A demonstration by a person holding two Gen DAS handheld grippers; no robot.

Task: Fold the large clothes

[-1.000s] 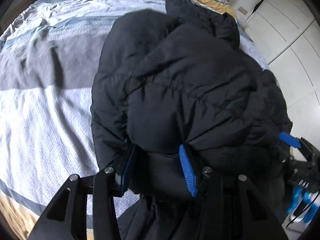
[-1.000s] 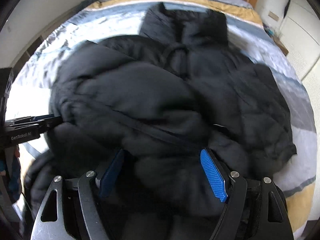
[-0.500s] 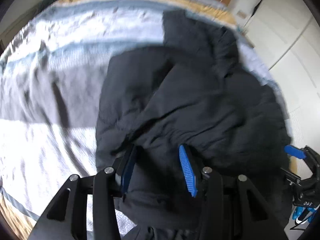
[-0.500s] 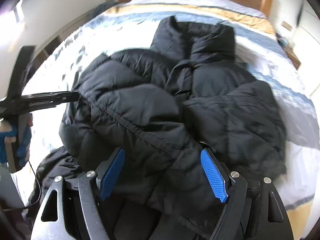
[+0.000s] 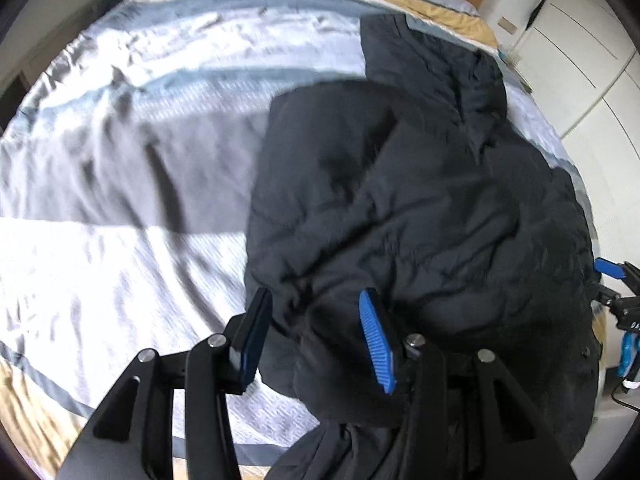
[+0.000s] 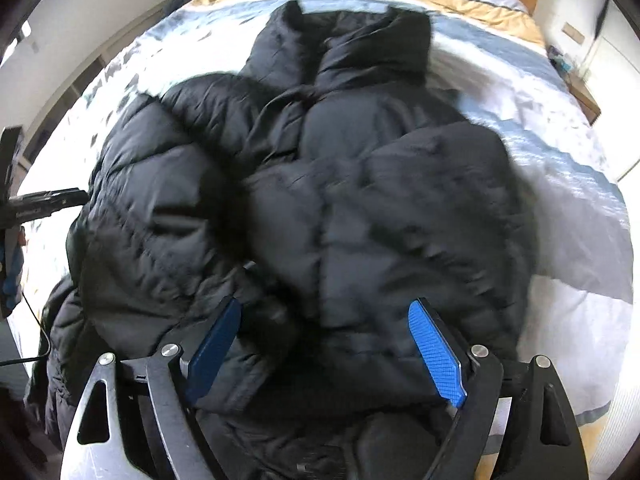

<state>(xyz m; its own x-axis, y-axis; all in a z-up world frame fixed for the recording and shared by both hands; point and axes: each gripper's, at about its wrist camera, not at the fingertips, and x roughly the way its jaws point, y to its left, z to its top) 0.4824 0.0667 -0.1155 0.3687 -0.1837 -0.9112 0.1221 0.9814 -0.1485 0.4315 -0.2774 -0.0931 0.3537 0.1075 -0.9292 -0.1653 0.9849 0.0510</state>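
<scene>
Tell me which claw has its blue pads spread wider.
The right claw: its pads stand far apart over the black jacket. The left claw has its pads noticeably closer together, jacket fabric bunched between them.

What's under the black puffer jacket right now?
The black puffer jacket lies on the striped bedspread, which shows all around it. Its hem hangs over the bed's near edge. Anything between jacket and bedspread is covered and cannot be seen.
</scene>
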